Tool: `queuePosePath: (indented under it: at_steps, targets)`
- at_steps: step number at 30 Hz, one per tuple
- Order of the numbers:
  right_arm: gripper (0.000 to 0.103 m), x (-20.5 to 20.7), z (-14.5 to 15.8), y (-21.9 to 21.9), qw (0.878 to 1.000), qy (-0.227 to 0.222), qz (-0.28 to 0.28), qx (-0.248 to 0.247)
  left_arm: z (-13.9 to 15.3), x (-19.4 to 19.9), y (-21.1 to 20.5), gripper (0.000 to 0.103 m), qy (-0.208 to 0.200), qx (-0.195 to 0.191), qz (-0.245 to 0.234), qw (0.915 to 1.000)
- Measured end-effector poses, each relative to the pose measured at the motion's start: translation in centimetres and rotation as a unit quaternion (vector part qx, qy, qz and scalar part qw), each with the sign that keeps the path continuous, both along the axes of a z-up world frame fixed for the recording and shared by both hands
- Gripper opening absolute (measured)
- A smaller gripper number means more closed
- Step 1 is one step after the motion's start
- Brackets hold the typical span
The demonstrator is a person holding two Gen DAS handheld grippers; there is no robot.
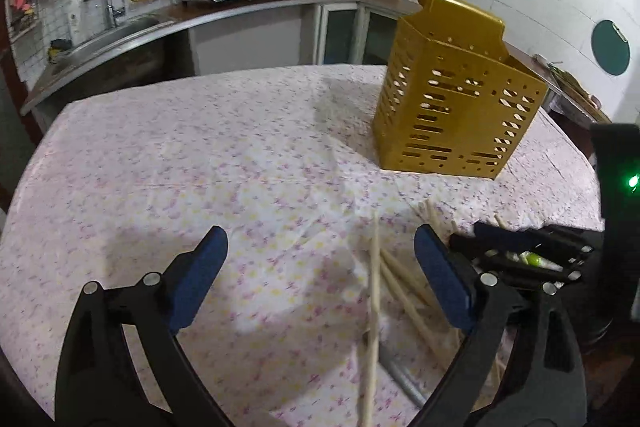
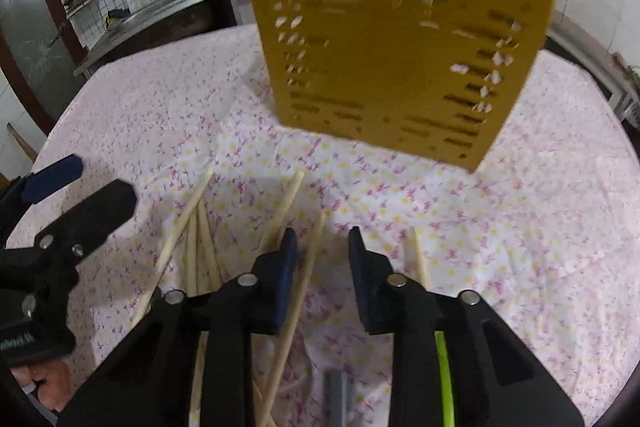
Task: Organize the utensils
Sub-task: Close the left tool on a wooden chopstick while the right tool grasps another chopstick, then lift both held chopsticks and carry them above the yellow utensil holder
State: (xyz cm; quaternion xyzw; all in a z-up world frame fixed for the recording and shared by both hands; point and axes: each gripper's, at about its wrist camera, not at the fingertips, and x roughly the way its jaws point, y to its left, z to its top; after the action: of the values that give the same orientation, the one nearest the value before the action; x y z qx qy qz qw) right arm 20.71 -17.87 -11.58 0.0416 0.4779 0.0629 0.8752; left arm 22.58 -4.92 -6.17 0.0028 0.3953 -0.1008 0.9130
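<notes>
Over a floral tablecloth (image 2: 520, 227), the right gripper (image 2: 322, 243) hangs with its blue pads narrowed but not pressed together, one wooden chopstick (image 2: 304, 275) running through the gap, close to the left pad. Whether the pads touch it cannot be told; they do not appear to pinch it. More chopsticks (image 2: 196, 243) lie loosely scattered just left of the claw, one (image 2: 416, 255) just right of it, with a grey handle (image 2: 334, 391) and a green stick (image 2: 444, 379) on the cloth beneath the claw's body. Beyond stands the gold slotted utensil holder (image 2: 392, 59), upright on the cloth, apart from the pile.

The step in hand looks like the pick-up: a single chopstick is being singled out for the holder. The next move would call for closing fully on that stick without snagging its neighbours, then lifting and tipping it end-down into the holder's open top.

From the left wrist view, the left gripper (image 1: 320, 259) is spread wide and holds nothing, with chopsticks (image 1: 394, 279) between its fingers near the right-hand one. Only this view shows the holder's (image 1: 456, 107) open mouth and tall back plate, and the right tool working low beside the left. Only the right wrist view shows the stick between the right pads, and a person's hand (image 2: 52, 387) gripping the left tool.
</notes>
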Motion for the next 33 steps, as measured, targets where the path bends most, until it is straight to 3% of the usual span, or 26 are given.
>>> queuePosePath:
  at_steps: [2, 7, 10, 12, 17, 19, 21, 27, 33]
  targets:
    - [0.011, 0.2, -0.4, 0.1, 1.0, -0.001, -0.001, -0.012, -0.4, 0.6, -0.4, 0.091, 0.01, -0.006, -0.006, 0.9999]
    - [0.005, 0.3, 0.0, -1.0, 1.0, 0.001, -0.008, -0.011, -1.3, 1.7, -1.5, 0.087, 0.033, -0.004, -0.018, 0.9993]
    - [0.005, 0.3, 0.2, -1.7, 1.0, -0.002, -0.008, 0.0, -2.4, 2.5, -2.1, 0.073, 0.06, 0.001, -0.031, 0.9977]
    - [0.005, 0.3, 0.3, -2.0, 1.0, -0.002, -0.008, 0.006, -3.2, 3.2, -2.6, 0.056, 0.081, 0.004, -0.032, 0.9962]
    - [0.005, 0.1, 0.0, -2.1, 1.0, 0.002, 0.0, 0.015, -3.4, 4.3, -3.1, 0.038, 0.095, 0.007, -0.031, 0.9949]
    - [0.005, 0.1, -0.1, -1.9, 1.0, 0.002, 0.003, 0.017, -3.4, 4.7, -3.5, 0.025, 0.099, 0.012, -0.036, 0.9944]
    - [0.005, 0.2, -0.2, -1.7, 1.0, 0.003, 0.006, 0.018, -3.6, 4.9, -3.8, 0.006, 0.097, 0.019, -0.036, 0.9944]
    - [0.005, 0.3, -0.1, -1.8, 1.0, 0.004, 0.008, 0.024, -3.5, 5.4, -3.8, 0.003, 0.094, 0.013, -0.037, 0.9948]
    - [0.005, -0.4, 1.7, -2.4, 0.999, -0.017, 0.008, 0.036, -0.8, 4.3, -3.1, 0.003, 0.063, -0.002, -0.037, 0.9973]
